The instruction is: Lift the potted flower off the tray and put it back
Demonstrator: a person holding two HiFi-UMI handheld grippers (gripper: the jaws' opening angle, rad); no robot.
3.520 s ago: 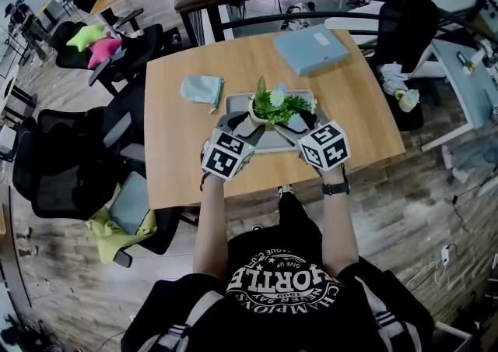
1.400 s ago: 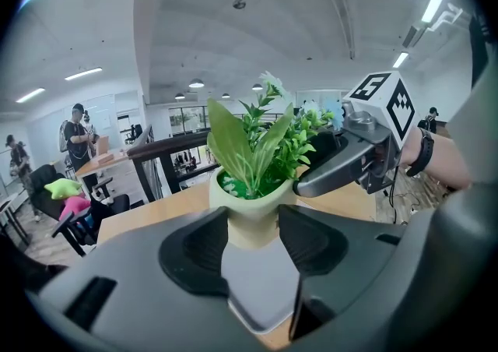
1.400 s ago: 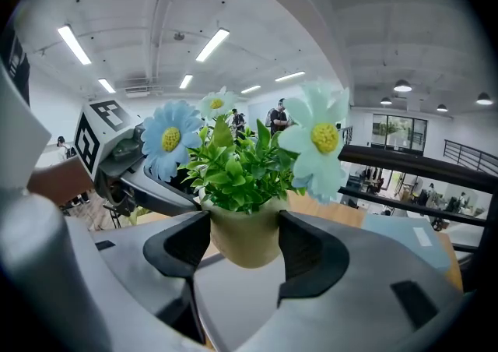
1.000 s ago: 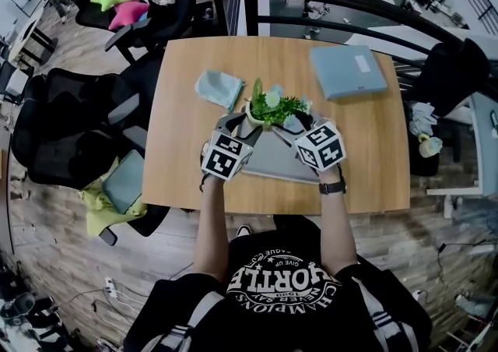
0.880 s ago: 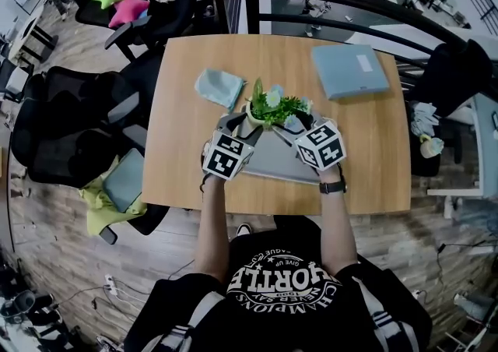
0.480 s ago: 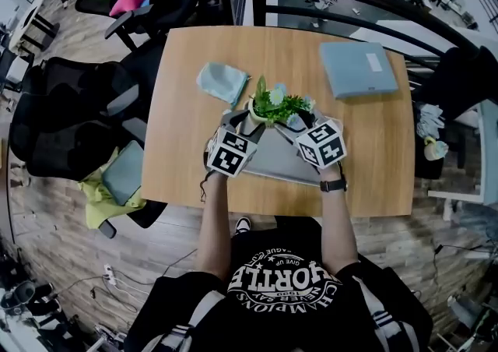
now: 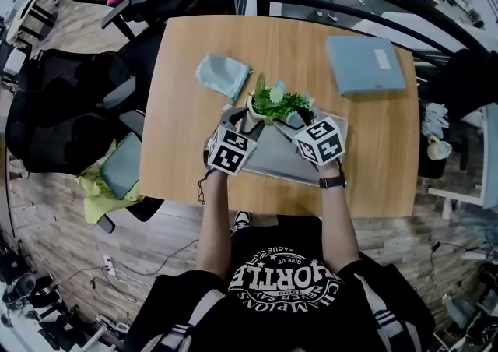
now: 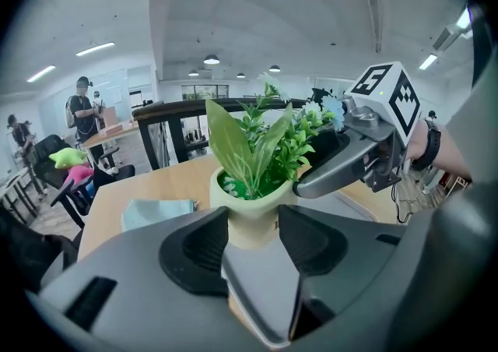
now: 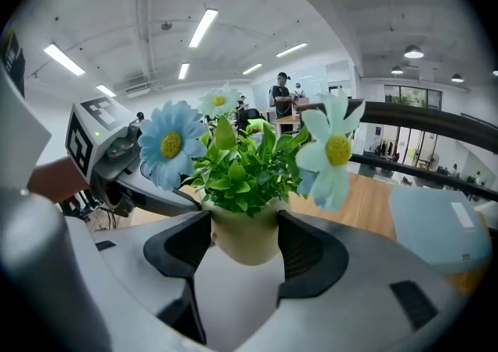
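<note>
**Two-handed hold, set-down to come**

Both of my tools are clamped on the potted flower (image 7: pixel 274 101). The left gripper (image 8: pixel 253 243) presses its pads against the cream sides from my left, and the right gripper (image 9: pixel 243 253) pinches it from my right. Each pair of jaws stands fairly wide because the potted flower fills the gap between them. The plant is upright, over the far left part of the grey tray (image 7: pixel 274 162) on the wooden table (image 7: pixel 183 109). I can't tell whether its base rests on the tray or hangs just clear of it.

I judge this to be the put-it-back half of the job. The next move, as I see it, is to settle the base flat on the tray. Then I should release both grips together so it doesn't tip, and draw the jaws back clear of the leaves.
</note>
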